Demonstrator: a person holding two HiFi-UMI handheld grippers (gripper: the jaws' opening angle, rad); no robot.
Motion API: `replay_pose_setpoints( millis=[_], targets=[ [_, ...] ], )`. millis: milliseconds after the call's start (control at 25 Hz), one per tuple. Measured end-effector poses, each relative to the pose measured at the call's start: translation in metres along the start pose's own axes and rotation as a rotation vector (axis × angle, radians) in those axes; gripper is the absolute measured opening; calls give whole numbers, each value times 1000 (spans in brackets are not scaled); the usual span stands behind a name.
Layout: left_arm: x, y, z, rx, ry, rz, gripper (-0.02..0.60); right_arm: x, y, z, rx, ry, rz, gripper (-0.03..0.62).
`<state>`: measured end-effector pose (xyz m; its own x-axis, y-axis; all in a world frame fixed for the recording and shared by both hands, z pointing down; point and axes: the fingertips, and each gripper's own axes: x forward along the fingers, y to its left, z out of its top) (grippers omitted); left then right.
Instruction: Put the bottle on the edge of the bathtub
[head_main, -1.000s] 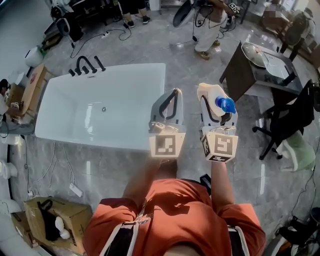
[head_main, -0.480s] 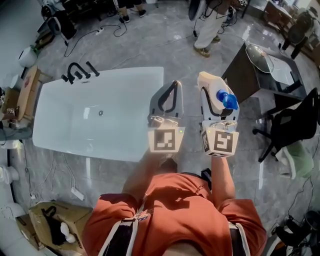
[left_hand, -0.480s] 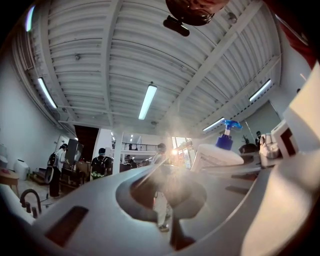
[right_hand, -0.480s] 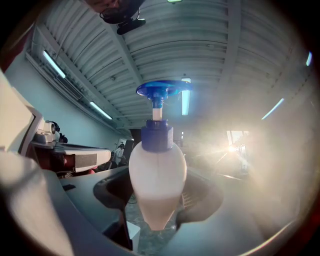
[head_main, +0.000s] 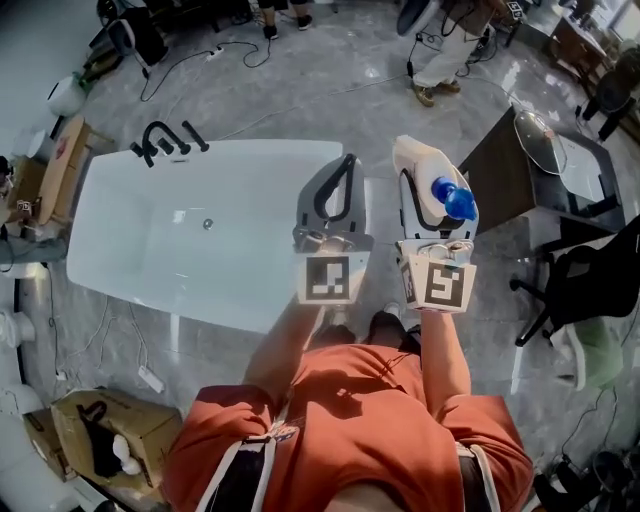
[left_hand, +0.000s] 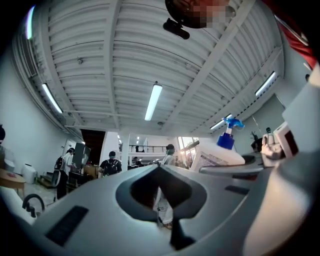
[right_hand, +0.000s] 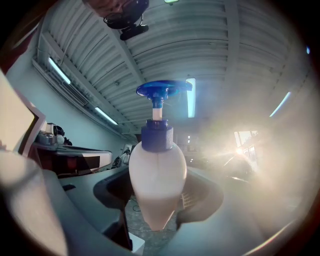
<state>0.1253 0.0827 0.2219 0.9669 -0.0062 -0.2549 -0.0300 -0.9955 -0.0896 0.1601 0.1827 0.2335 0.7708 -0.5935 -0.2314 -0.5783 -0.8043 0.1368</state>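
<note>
The white bathtub (head_main: 230, 148) lies at the left of the head view, with a black faucet (head_main: 165, 138) at its far left corner. A white bottle (head_main: 418, 160) with a blue pump top (head_main: 453, 200) stands upright in my right gripper (head_main: 430, 195), whose jaws are shut on its body. It hangs over the floor just right of the tub's end. The right gripper view shows the bottle (right_hand: 157, 180) filling the middle between the jaws. My left gripper (head_main: 347, 163) is shut and empty, over the tub's right end. In the left gripper view the bottle (left_hand: 220, 157) shows at the right.
A dark table (head_main: 505, 170) with a round metal lid (head_main: 545, 130) stands right of the bottle, and a black office chair (head_main: 590, 270) beyond it. A person (head_main: 445, 50) stands at the top. Cardboard boxes (head_main: 110, 430) sit at the lower left, cables (head_main: 210, 60) beyond the tub.
Both grippers have moved forward together, and the tub's right end now lies under the left gripper. The bottle stays gripped and upright. The left jaws stay closed.
</note>
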Motion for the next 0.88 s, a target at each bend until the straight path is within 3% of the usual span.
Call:
replay_pose_setpoints(
  millis=[320,520,880],
  targets=[
    [29,31,-31,82,57,147,17,56,10,-26,49,-21,163,270],
    [49,40,-39,65,63,259,17,85,2,-37,63,-21,256,270],
    [95,19,-50,109,70,388,17,128,-42,-59,104,-24,389,270]
  ],
)
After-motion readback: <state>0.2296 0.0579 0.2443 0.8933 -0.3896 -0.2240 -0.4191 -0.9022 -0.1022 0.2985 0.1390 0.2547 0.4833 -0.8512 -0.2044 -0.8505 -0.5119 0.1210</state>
